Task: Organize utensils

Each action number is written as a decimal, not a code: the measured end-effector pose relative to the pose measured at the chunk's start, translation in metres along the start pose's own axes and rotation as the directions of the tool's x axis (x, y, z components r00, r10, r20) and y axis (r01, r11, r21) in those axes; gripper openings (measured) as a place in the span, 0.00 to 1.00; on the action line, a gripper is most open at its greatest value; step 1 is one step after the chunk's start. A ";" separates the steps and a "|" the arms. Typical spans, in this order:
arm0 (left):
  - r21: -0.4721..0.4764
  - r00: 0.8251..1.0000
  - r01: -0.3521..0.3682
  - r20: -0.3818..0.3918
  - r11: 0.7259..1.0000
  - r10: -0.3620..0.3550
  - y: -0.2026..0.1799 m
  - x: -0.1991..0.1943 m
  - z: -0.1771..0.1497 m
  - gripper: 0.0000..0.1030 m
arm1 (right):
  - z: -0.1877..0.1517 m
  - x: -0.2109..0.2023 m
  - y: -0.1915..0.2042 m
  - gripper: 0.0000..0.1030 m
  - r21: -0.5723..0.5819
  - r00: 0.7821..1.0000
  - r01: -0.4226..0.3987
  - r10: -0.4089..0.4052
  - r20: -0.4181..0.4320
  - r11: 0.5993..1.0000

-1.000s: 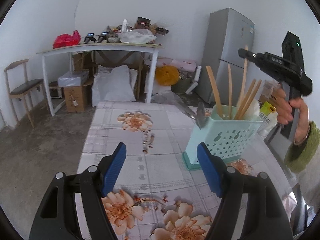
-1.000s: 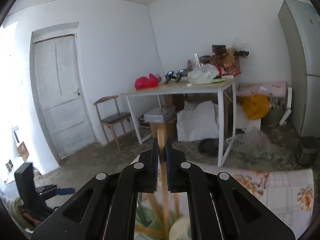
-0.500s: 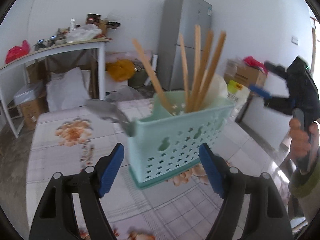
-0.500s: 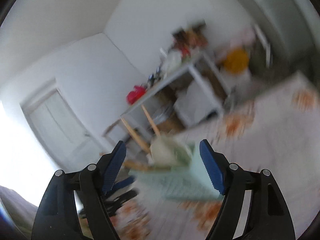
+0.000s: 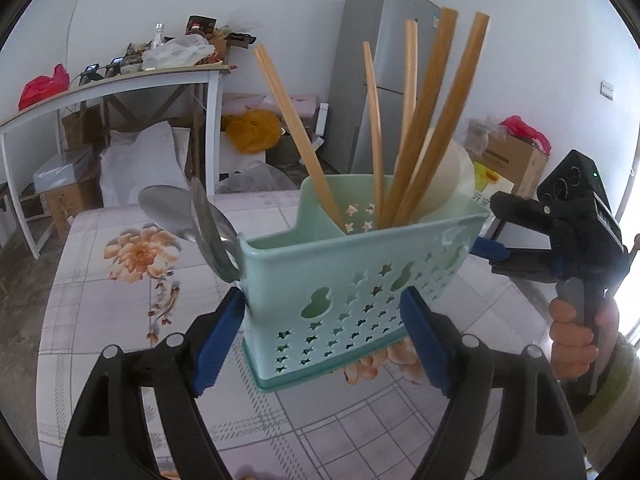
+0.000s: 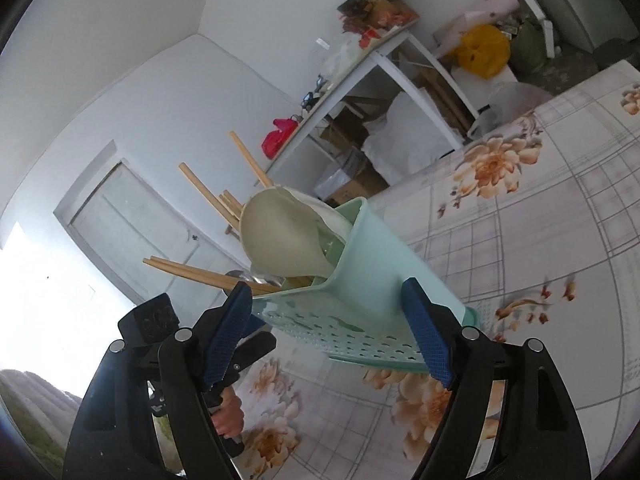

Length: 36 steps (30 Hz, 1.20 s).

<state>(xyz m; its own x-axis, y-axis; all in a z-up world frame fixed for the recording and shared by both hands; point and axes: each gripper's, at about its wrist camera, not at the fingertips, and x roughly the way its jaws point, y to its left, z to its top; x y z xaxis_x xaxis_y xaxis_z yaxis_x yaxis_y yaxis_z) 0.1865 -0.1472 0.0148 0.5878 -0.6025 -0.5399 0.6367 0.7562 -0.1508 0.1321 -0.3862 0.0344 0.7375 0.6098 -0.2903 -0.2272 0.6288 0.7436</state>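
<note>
A mint-green perforated utensil caddy (image 5: 352, 276) stands on the floral tablecloth (image 5: 120, 304). It holds several wooden chopsticks (image 5: 420, 120), metal spoons (image 5: 208, 220) leaning out at its left end, and a cream plastic scoop (image 6: 280, 236). My left gripper (image 5: 320, 340) is open, its blue pads either side of the caddy's near wall. My right gripper (image 6: 328, 336) is open too, straddling the caddy (image 6: 360, 304) from its other end; it also shows in the left wrist view (image 5: 552, 240), held in a hand.
The table with the floral cloth (image 6: 540, 240) stretches beyond the caddy. Behind stand a white side table (image 5: 120, 84) piled with clutter, a grey fridge (image 5: 384, 72), cardboard boxes (image 5: 512, 156) and bags on the floor.
Both grippers have closed in on the caddy and now straddle it. The right gripper, shut on a chopstick a second ago, has opened; the chopstick stands in the caddy.
</note>
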 end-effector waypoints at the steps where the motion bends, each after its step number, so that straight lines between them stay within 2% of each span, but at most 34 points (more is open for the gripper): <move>1: -0.005 1.000 -0.005 -0.002 1.000 0.005 0.001 -0.003 -0.001 0.75 | -0.002 0.002 -0.001 0.72 -0.003 1.000 0.000 0.000 -0.003 1.000; 11: -0.052 0.998 -0.065 -0.003 0.997 0.065 0.008 -0.047 -0.024 0.77 | -0.032 0.015 0.030 0.72 -0.037 0.998 -0.010 0.008 -0.055 0.999; 14: -0.038 0.997 -0.076 -0.015 0.996 0.075 0.007 -0.054 -0.028 0.78 | -0.036 0.017 0.041 0.72 -0.066 0.997 0.034 -0.038 -0.068 0.997; 16: -0.041 0.995 -0.096 -0.016 0.994 0.096 0.003 -0.063 -0.030 0.78 | -0.041 0.013 0.052 0.72 -0.092 0.992 0.096 -0.103 -0.071 0.991; 18: -0.045 0.992 -0.125 -0.015 0.991 0.124 -0.001 -0.076 -0.035 0.83 | -0.049 0.005 0.070 0.72 -0.140 0.979 0.188 -0.197 -0.050 0.972; 19: -0.049 0.990 -0.143 -0.015 0.989 0.142 -0.002 -0.082 -0.037 0.85 | -0.054 0.002 0.079 0.72 -0.171 0.965 0.249 -0.258 -0.036 0.953; 21: -0.074 0.982 -0.186 -0.022 0.980 0.185 -0.004 -0.096 -0.042 0.92 | -0.070 -0.004 0.101 0.77 -0.245 0.914 0.394 -0.405 0.008 0.886; 22: -0.088 0.978 -0.209 -0.029 0.974 0.207 -0.005 -0.101 -0.044 0.93 | -0.077 -0.004 0.108 0.79 -0.268 0.886 0.452 -0.462 0.027 0.851; 23: -0.094 0.974 -0.226 -0.035 0.970 0.224 -0.006 -0.105 -0.046 0.94 | -0.087 -0.005 0.116 0.83 -0.288 0.848 0.517 -0.528 0.045 0.806; 24: -0.096 0.967 -0.256 -0.045 0.962 0.252 -0.008 -0.111 -0.047 0.95 | -0.092 -0.004 0.120 0.84 -0.294 0.829 0.545 -0.557 0.051 0.785; 27: -0.096 0.945 -0.326 -0.048 0.940 0.323 -0.012 -0.122 -0.051 0.95 | -0.115 0.000 0.131 0.89 -0.297 0.748 0.644 -0.661 0.053 0.705; 30: -0.115 0.927 -0.375 -0.046 0.920 0.372 -0.014 -0.134 -0.051 0.95 | -0.132 0.004 0.135 0.90 -0.282 0.679 0.713 -0.732 0.052 0.641; 32: -0.145 0.911 -0.412 -0.052 0.900 0.409 -0.014 -0.142 -0.051 0.95 | -0.137 0.007 0.136 0.90 -0.277 0.659 0.731 -0.750 0.053 0.623; 35: -0.166 0.901 -0.434 -0.055 0.885 0.431 -0.015 -0.150 -0.050 0.95 | -0.141 0.007 0.142 0.90 -0.296 0.633 0.752 -0.771 0.074 0.589; 36: -0.164 0.891 -0.454 -0.054 0.876 0.452 -0.015 -0.153 -0.049 0.94 | -0.141 0.005 0.147 0.90 -0.305 0.627 0.756 -0.774 0.085 0.579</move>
<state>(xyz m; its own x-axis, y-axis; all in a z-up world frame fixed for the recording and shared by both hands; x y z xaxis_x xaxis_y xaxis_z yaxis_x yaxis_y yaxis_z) 0.0624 -0.0542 0.0586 0.7841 -0.1812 -0.5936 0.2085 0.9777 -0.0229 0.0130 -0.2225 0.0573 0.6923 -0.1456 -0.7067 0.2321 0.9723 0.0270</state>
